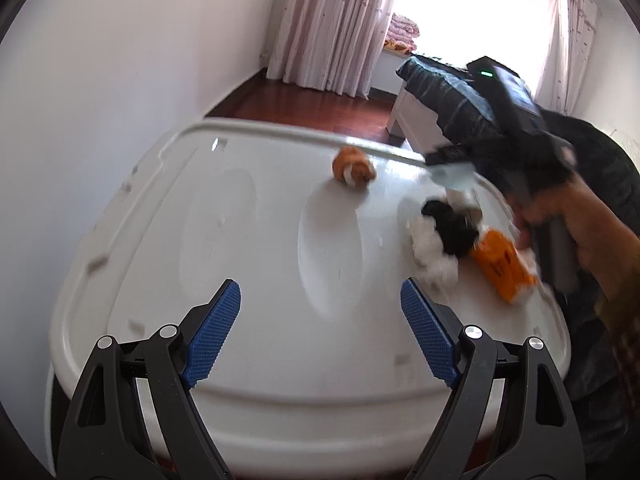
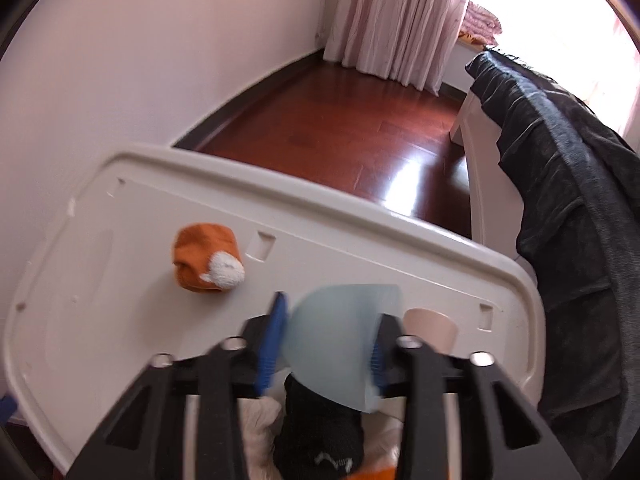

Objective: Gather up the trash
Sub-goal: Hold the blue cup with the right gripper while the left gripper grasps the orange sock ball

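On the white plastic lid (image 1: 240, 248) lie a rolled orange-and-white sock (image 1: 354, 168), a black sock (image 1: 448, 224) over white fluffy cloth (image 1: 430, 258), and an orange packet (image 1: 504, 266). My left gripper (image 1: 320, 294) stands open above the lid's near half, with nothing between its blue pads. At the lid's right side a hand holds my right gripper (image 1: 452, 164), shut on a pale blue translucent cup (image 2: 340, 344) lifted above the pile. In the right wrist view a beige cup (image 2: 434, 328) stands just right of it, and the orange sock (image 2: 208, 258) lies to the left.
A bed with a dark grey blanket (image 2: 560, 208) stands close to the lid's right edge. Red wooden floor (image 2: 340, 128) lies beyond the far rim, with pink curtains (image 2: 392, 16) and a bright window behind. A white wall runs along the left.
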The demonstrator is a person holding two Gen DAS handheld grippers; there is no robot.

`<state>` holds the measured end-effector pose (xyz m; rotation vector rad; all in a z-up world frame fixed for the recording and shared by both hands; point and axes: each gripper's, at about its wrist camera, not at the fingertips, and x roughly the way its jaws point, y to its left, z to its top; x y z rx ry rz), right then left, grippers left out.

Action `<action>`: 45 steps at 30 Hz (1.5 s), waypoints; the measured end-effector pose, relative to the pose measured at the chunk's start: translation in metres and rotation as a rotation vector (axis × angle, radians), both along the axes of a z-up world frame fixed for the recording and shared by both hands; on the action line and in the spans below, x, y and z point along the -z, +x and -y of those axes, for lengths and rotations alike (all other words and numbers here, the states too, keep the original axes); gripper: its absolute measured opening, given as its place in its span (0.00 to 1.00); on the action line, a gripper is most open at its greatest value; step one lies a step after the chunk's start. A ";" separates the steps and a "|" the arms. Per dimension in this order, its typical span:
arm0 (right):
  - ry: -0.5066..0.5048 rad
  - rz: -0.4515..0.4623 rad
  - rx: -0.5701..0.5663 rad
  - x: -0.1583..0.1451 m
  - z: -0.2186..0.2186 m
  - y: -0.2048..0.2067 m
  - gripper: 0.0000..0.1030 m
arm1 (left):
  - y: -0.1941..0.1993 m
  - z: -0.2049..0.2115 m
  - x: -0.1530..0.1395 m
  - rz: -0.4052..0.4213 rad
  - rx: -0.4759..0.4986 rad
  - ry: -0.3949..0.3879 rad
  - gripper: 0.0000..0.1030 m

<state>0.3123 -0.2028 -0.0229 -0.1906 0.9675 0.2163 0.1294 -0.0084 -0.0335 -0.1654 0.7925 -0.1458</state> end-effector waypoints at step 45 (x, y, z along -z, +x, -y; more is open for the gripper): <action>0.063 0.093 -0.088 -0.039 0.040 -0.066 0.19 | 0.160 0.067 0.019 -0.010 0.047 0.083 0.78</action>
